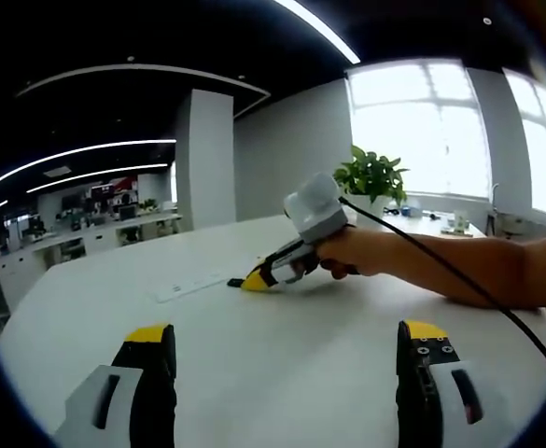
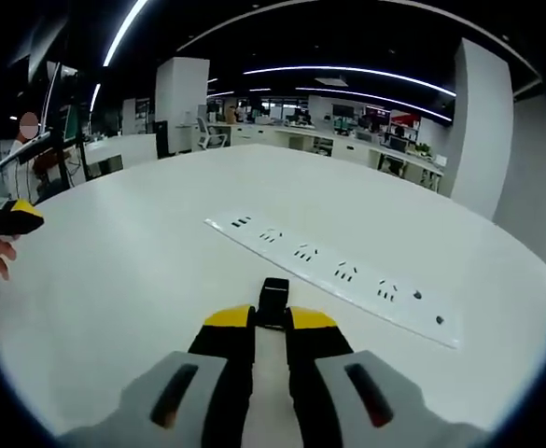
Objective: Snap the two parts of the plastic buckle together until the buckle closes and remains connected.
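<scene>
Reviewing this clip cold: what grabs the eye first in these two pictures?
In the right gripper view, the right gripper has its yellow-tipped jaws nearly closed on a small black buckle part, just in front of a long white power strip on the white table. In the left gripper view, the left gripper waits with jaws wide apart, facing the person's hand that holds the right gripper low on the table.

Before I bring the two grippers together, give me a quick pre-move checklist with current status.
1. Right gripper shut on the black buckle part: ok.
2. Left gripper holding the other part: not ok, jaws open and bare.
3. Second buckle part located: cannot tell.
4. Power strip clear of the held part: ok, just beyond it.
5. White table between the left jaws free: ok.
</scene>
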A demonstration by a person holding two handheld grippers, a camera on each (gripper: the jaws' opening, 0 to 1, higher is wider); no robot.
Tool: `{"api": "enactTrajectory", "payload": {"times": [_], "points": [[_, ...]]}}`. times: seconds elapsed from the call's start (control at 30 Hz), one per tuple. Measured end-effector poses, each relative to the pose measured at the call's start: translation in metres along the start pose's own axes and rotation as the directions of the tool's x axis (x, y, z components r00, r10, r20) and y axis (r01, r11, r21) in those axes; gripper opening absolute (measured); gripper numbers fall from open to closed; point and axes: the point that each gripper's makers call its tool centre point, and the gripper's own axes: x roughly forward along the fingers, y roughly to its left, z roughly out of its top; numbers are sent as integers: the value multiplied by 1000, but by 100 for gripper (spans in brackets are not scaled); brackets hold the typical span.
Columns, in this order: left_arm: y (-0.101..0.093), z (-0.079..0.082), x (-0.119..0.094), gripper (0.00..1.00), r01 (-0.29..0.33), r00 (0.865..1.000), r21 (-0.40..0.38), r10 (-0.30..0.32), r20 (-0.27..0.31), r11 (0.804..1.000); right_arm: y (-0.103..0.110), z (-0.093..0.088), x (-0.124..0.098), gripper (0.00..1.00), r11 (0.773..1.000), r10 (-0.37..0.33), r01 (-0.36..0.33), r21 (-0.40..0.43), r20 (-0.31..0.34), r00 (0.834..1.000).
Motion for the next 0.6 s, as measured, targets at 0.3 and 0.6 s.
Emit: {"api": "enactTrajectory", "payload": {"times": [0.3,0.6], "points": [[0,-1,0,99,0,1000,-1,0,0,1000,0,17,4,100,999,-11,7,38,96,995],[0,-3,1,99,-1,1000,2,1,-9,1000,-10,20,1,100,997,-34,25,77,121,992]]}}
